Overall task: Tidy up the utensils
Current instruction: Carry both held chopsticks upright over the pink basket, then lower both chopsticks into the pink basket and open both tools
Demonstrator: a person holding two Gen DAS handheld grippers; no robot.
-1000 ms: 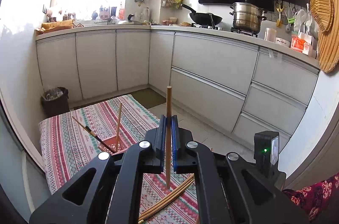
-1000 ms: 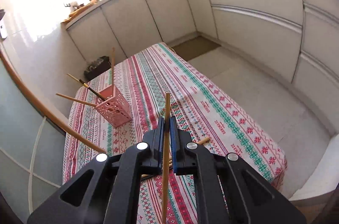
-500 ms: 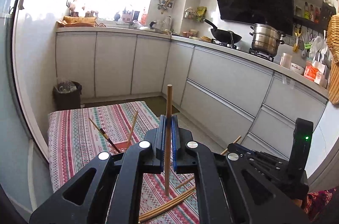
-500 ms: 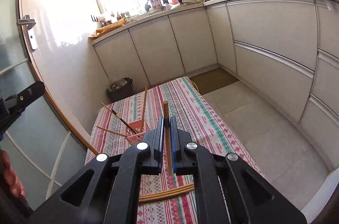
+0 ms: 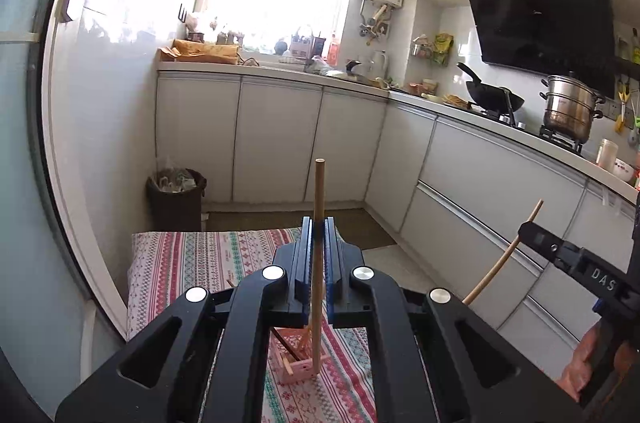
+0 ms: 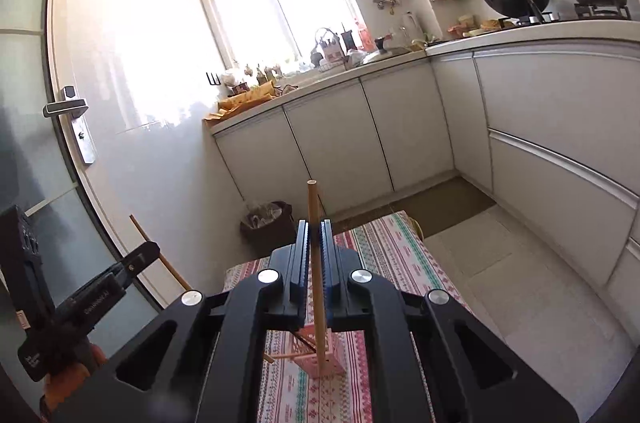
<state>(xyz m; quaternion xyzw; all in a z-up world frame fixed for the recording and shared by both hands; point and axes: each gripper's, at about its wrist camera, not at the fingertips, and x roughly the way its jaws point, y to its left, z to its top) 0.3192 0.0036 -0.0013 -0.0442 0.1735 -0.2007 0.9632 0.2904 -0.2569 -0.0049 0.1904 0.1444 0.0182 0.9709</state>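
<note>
A: Left gripper — jaws clamped on a wooden chopstick, near upright, top end poking above the fingertips, lower end hanging down over the pink utensil holder.

B: Right one too?

A: Yes. Right gripper pinched on a second chopstick, also close to vertical, slight lean. Its lower tip sits in front of the pink holder in that view; can't tell if it's inside or just above.

B: Holder where?

A: On the striped tablecloth, below and just ahead of both grippers. A few sticks already lean in it, one dark.

B: Surroundings?

A: White base cabinets ahead, brown bin in the corner by the table's far end, black wok and steel pot on the stove to the right, bright window behind the counter. Nothing between grippers and holder.

B: Pose?

A: Both point roughly level, tipped slightly down, side by side. In the left view the right gripper shows at the right edge with its stick angled up — in the right view the left one shows at lower left, an orange-gloved hand under it.
</note>
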